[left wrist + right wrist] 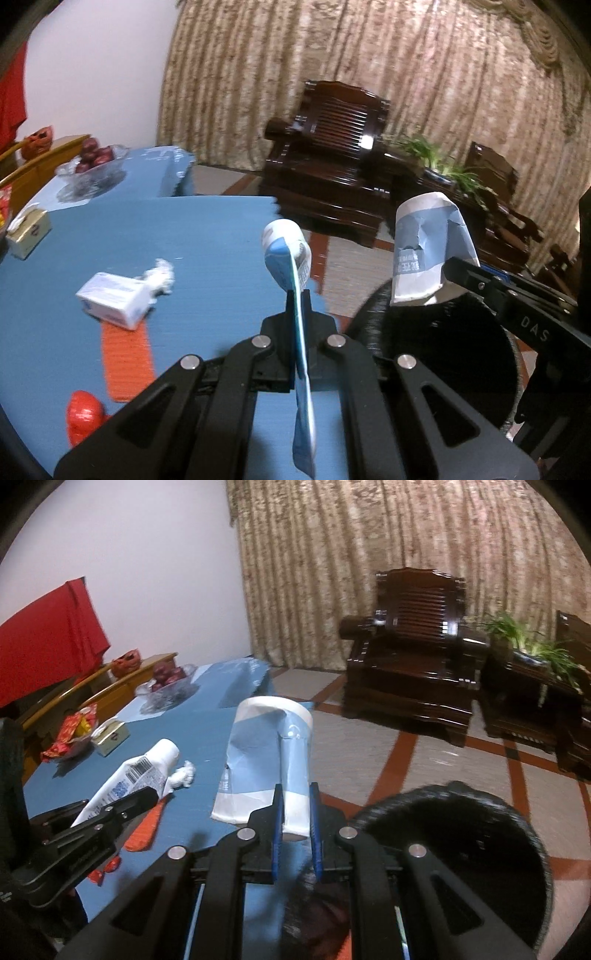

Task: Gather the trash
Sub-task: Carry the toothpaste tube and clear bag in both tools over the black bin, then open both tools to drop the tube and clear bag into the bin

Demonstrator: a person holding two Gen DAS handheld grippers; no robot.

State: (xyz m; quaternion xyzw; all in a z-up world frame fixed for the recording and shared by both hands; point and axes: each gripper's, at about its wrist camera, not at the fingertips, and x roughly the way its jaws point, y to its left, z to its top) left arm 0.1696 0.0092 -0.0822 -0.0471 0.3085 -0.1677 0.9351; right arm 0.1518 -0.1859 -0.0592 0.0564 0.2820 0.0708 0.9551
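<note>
Far left on the blue worktop [207,236] there's a glass bowl of red fruit [94,162] and a tissue box [27,232], then nearer in, a small white carton [112,301] lying on its side with a crumpled tissue [160,277] touching its right end, both sitting loose and well left of the tools. An orange strip [125,362] lies just near of the carton. Moving right, the left tool [298,295] is clamped tight on a flattened blue-and-white tube [286,254], which sticks up past the fingertips over the worktop's right edge. Right of that, the right tool [296,794] has its jaws pinched on a crushed blue-and-white paper cup [266,760], held up off the worktop too. Below and to the right of both sits a black bin [461,856] on the floor, just beside the worktop edge. Far back right there's a dark wooden armchair [413,642].
</note>
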